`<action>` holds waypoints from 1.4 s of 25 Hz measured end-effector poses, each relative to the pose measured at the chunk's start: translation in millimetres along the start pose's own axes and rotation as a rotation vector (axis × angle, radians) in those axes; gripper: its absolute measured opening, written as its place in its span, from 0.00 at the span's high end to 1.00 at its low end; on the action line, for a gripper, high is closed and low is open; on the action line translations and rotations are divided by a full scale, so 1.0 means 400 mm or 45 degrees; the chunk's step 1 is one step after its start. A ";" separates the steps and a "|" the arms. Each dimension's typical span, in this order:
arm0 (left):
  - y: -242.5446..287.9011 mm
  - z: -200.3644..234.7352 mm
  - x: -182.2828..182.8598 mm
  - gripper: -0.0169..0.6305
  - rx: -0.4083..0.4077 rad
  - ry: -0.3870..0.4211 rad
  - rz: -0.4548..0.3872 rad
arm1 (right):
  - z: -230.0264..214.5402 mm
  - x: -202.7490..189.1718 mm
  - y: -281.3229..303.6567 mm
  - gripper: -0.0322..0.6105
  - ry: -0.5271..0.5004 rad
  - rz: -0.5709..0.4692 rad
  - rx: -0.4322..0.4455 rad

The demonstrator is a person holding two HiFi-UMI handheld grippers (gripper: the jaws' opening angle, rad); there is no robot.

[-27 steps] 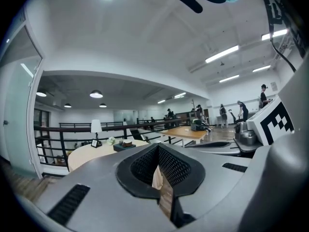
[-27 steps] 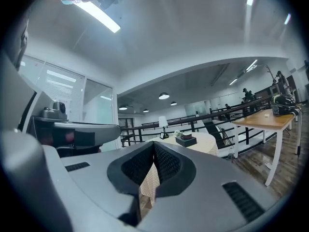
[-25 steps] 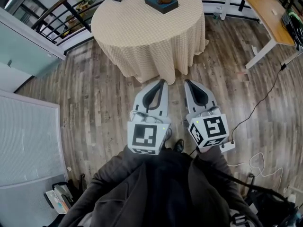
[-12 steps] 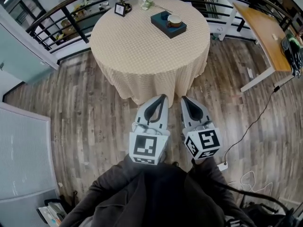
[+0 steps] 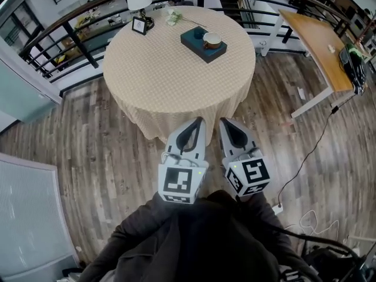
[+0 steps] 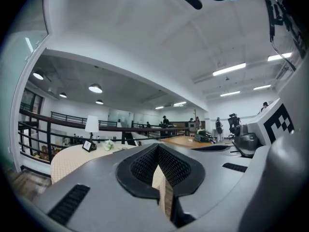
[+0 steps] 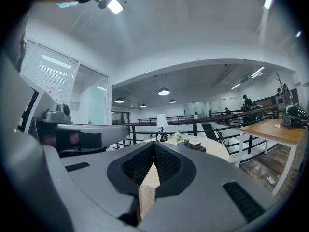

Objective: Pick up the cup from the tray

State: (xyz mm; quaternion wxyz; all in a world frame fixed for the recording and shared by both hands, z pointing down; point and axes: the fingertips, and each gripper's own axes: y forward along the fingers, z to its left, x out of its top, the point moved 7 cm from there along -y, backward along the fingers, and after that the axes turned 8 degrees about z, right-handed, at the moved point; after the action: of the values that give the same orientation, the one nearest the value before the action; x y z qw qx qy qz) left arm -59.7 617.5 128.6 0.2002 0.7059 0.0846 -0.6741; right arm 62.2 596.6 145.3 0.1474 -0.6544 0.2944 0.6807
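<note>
Tabletop (image 5: 170, 75) ahead, cup on its tray at the far side, both my hand-held grippers empty

The round, cloth-covered tabletop lies in front of me; my left hand-held gripper (image 5: 198, 121) and right hand-held gripper (image 5: 224, 122) hang side by side at its near edge, each with its jaws closed together on nothing. The dark tray (image 5: 202, 50) sits toward the far right of the cloth, well apart from both. The cup (image 5: 212, 40) stands upright on it, pale with a darker rim. I judge it ceramic: rigid, smooth enough to slip, breakable if knocked, and light unless filled, which I cannot tell from here. No handle shows, so I would open the right jaws wide and take it across the body just below the rim, squeezing gently and lifting straight up
</note>
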 end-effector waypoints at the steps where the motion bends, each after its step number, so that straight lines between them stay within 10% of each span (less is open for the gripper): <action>1: 0.011 0.004 -0.001 0.96 -0.011 -0.005 0.001 | -0.004 0.002 0.007 0.95 -0.003 0.003 -0.008; 35: 0.703 0.068 0.088 0.96 0.058 0.055 0.141 | -0.578 0.067 0.430 0.95 0.068 -0.017 0.069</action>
State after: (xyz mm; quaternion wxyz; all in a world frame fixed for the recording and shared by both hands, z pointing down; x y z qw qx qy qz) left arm 27.7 346.8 141.0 0.2193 0.7284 0.0345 -0.6482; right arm 144.5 319.7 161.6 0.1617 -0.6700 0.3123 0.6537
